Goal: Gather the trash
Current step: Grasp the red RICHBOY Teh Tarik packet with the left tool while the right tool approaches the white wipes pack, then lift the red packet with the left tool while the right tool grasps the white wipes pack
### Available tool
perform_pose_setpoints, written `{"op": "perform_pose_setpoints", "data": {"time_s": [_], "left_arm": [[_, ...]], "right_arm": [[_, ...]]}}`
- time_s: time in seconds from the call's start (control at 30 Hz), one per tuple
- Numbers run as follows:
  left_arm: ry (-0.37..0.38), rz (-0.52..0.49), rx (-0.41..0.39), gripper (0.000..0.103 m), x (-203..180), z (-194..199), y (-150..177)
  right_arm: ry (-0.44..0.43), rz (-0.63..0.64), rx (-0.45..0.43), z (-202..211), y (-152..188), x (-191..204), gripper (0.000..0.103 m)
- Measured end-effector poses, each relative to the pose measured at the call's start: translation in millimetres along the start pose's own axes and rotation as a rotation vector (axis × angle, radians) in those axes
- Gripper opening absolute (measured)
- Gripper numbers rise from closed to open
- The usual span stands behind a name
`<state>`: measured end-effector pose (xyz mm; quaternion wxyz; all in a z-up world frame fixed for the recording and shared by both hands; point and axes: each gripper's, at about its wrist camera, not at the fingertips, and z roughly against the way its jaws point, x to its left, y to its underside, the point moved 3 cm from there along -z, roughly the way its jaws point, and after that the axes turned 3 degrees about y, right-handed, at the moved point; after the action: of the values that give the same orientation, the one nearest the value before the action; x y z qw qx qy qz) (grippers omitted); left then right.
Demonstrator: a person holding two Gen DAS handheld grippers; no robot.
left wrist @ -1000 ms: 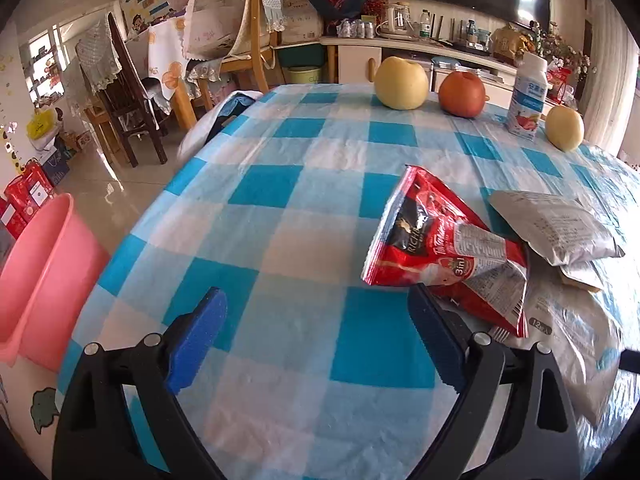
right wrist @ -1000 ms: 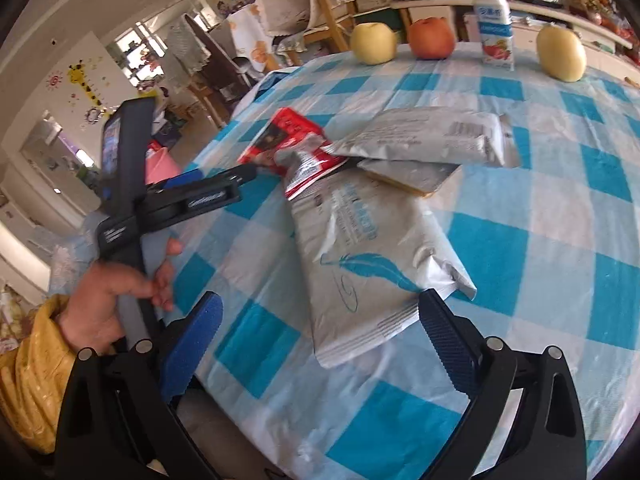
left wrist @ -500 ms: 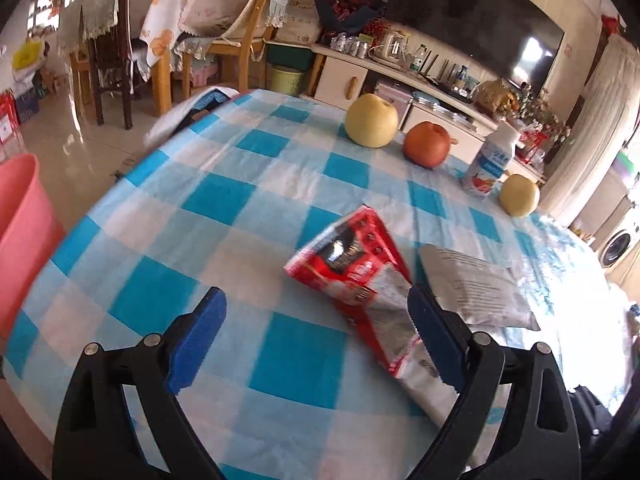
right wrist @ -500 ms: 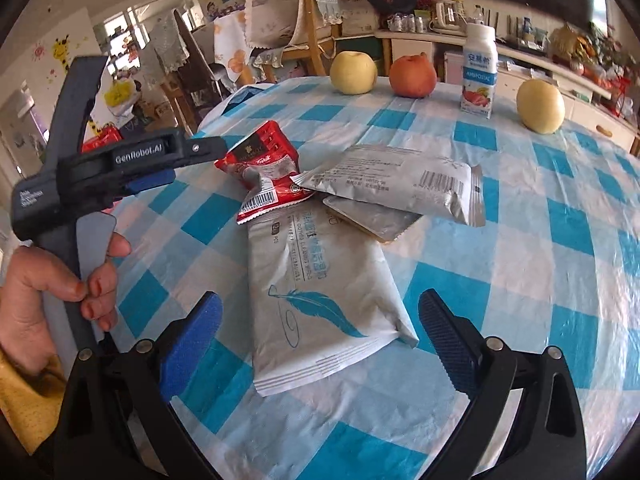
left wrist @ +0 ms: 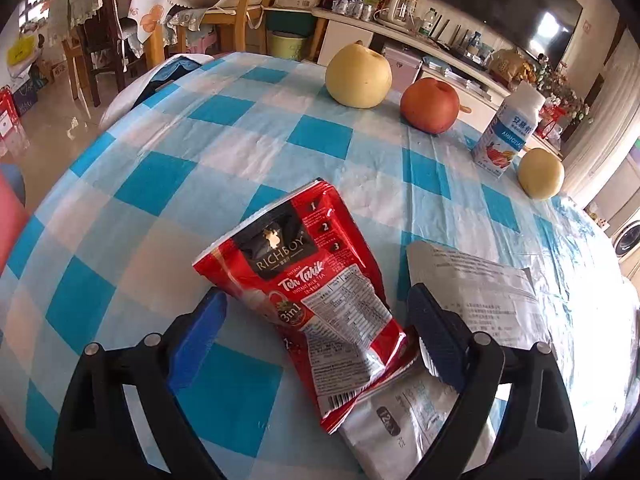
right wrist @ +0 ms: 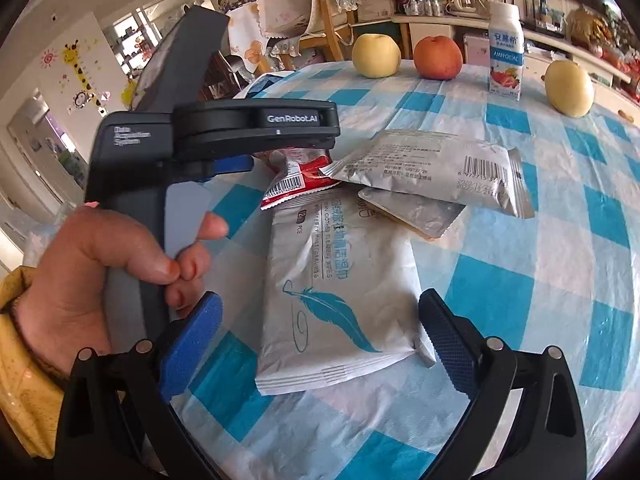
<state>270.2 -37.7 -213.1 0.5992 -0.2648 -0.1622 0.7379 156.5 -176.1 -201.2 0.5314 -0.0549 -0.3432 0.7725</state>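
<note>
A red milk-tea packet (left wrist: 320,296) lies on the checked tablecloth, its lower half between the fingers of my open left gripper (left wrist: 316,332). It overlaps a white wipes pack (left wrist: 404,420) with a blue feather print (right wrist: 340,292). My right gripper (right wrist: 320,340) stands open with the wipes pack's near end between its fingers. A silver sachet (right wrist: 432,168) rests on a smaller foil packet (right wrist: 416,210) beyond it. In the right wrist view the left gripper's black body (right wrist: 224,128) covers most of the red packet (right wrist: 296,180), held by a hand (right wrist: 100,264).
Along the table's far edge stand a yellow pear (left wrist: 358,76), a red apple (left wrist: 430,106), a yoghurt bottle (left wrist: 506,134) and another pear (left wrist: 541,174). Chairs (left wrist: 224,8) and a cabinet (left wrist: 400,40) stand behind. A pink tub's edge (left wrist: 10,216) shows at left.
My left gripper moved forward and right until the red packet lies between its fingers. My right gripper advanced over the wipes pack. Both stayed open.
</note>
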Motion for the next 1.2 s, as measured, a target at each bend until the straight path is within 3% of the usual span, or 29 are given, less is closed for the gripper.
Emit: {"op": "perform_pose_setpoints", "data": {"time_s": [0.1, 0.33, 0.57, 0.8, 1.2], "left_arm": [[-0.055, -0.032, 0.017, 0.093, 0.0, -10.8, -6.4], [-0.103, -0.1, 0.011, 0.092, -3.5, -16.7, -6.9], [-0.02, -0.094, 0.007, 0.062, 0.1, -9.9, -2.7], [0.031, -0.086, -0.007, 0.059, 8.3, -4.4, 2.3], [0.068, -0.02, -0.021, 0.057, 45.2, 16.9, 14.9]], "right_arm": [[-0.012, -0.015, -0.003, 0.4, -1.5, -1.3, 0.098], [0.101, 0.048, -0.026, -8.4, -5.7, 4.0, 0.098], [0.195, 0.155, 0.019, -28.7, 0.9, 14.6, 0.098], [0.179, 0.147, 0.019, -30.6, 0.9, 14.0, 0.097], [0.217, 0.168, -0.002, -26.6, 1.4, 14.5, 0.077]]}}
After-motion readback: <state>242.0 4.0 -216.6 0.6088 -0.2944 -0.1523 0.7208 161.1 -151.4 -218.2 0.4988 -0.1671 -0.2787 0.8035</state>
